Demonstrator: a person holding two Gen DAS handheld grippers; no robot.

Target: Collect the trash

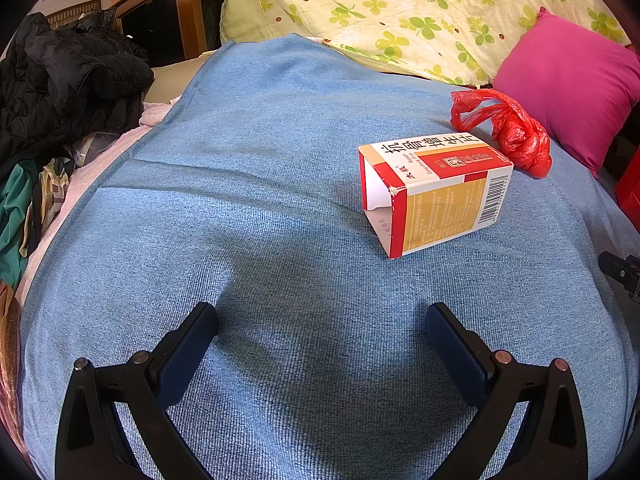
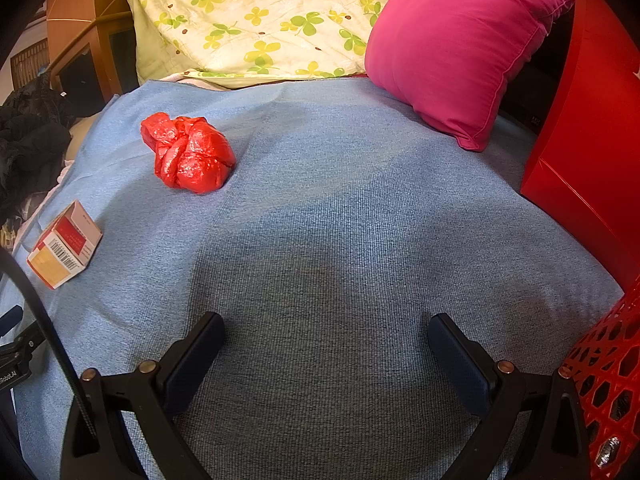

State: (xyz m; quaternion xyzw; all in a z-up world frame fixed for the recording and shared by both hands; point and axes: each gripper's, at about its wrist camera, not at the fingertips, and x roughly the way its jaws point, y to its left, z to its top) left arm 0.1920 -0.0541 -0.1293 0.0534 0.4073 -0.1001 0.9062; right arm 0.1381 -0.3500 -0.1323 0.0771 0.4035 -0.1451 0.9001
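Two trash items: both loose on the blue woven blanket [image 2: 340,220], neither picked up
Box: red, white and yellow cardboard medicine box [image 1: 436,194], lying on its side, one end flap open; looks empty and light, sits ahead and to the right of the left gripper, well apart from it
Bag: crumpled red plastic bag [image 2: 188,156], knotted into a lump, just beyond the box and near it; whether they touch, cannot tell; ahead-left of the right gripper, well apart
Left gripper [image 1: 322,322]: fingers spread wide, nothing between them, hovering over bare blanket
Right gripper [image 2: 326,332]: fingers spread wide, nothing held, also over bare blanket
Bin: red plastic mesh basket [image 2: 608,368] at the right edge of the right wrist view, just beside the right gripper; likely the trash target, something shiny shows through the mesh low down but too small to tell
Progress: judged early, both visible items left to grab and drop; no grasp begun
Next: likely the box for the left gripper, the bag for the right
Surroundings: magenta fabric cushion [image 2: 460,48] behind the bag, clover-print yellow quilt [image 2: 248,20] at the back, black padded jacket [image 1: 60,84] heaped off the left side
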